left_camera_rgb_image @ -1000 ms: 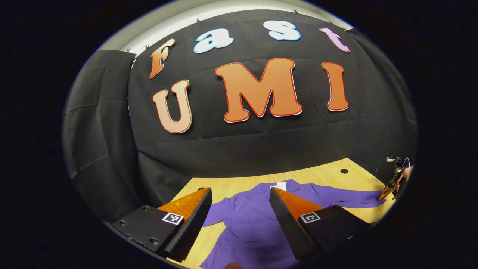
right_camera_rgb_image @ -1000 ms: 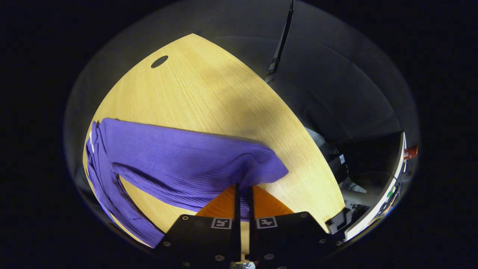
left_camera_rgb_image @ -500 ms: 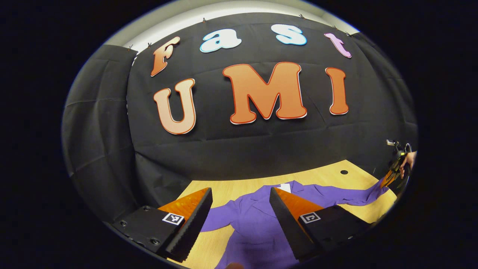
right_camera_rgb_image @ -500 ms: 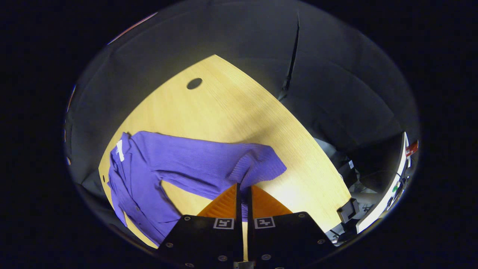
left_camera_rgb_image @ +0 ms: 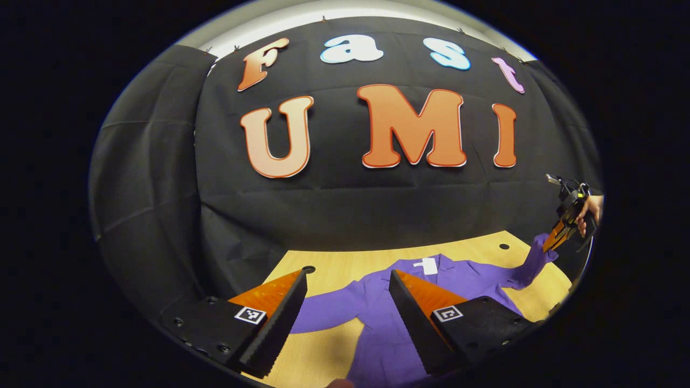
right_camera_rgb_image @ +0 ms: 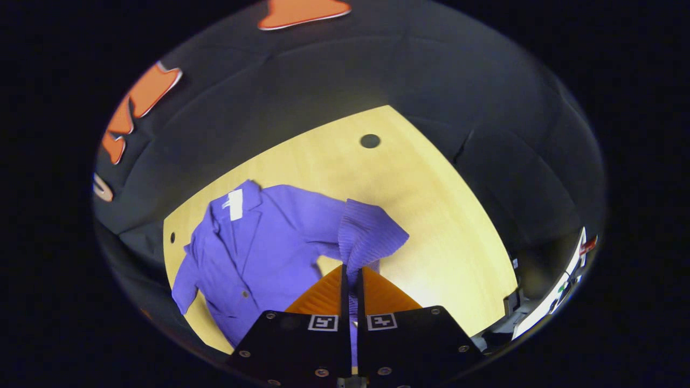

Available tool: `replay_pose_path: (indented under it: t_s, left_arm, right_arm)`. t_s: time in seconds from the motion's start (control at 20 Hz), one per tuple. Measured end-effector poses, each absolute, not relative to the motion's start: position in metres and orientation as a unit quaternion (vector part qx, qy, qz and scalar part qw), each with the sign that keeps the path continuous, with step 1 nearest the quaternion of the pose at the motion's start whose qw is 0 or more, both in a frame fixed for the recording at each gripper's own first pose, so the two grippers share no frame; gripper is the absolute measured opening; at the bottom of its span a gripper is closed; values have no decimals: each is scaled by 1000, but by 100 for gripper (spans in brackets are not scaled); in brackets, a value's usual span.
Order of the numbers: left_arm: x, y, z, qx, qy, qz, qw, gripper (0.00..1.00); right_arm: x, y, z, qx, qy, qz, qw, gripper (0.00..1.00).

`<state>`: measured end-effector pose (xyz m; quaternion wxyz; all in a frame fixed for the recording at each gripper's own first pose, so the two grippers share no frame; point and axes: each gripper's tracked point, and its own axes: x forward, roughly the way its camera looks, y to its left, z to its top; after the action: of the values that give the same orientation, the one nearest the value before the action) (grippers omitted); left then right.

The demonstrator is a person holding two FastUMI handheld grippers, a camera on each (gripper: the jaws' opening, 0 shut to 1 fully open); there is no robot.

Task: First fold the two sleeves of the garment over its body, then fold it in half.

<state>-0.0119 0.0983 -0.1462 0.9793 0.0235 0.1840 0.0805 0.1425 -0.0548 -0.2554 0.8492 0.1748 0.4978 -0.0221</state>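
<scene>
We've got the right gripper [right_camera_rgb_image: 350,275] clamped on the garment's [right_camera_rgb_image: 259,248] right sleeve cuff [right_camera_rgb_image: 369,234], lifted off the tabletop [right_camera_rgb_image: 431,215], body lying ahead-left of it, so fold goes that way; left gripper [left_camera_rgb_image: 345,302] wide, empty, just above the body.

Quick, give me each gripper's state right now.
Left gripper: open, holding nothing, above the purple garment.
Right gripper: shut on the sleeve, lifted off the table.

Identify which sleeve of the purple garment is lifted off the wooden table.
The sleeve pinched in the right gripper, cuff raised; the other sleeve lies flat.
</scene>
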Motion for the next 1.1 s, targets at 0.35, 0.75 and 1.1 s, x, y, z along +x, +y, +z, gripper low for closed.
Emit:
replay_pose_path:
  t_s: [0.35,0.75,1.1]
  left_arm:
    - [-33,170,-166,7,201,115,973,96]
    - [-56,249,-186,2,218,147,965,96]
    - [-71,301,-214,10,241,178,954,96]
  right_arm:
    - [158,57,-212,97,490,58,865,5]
    - [177,182,-193,44,490,125,862,5]
    - [179,272,-211,23,510,161,845,5]
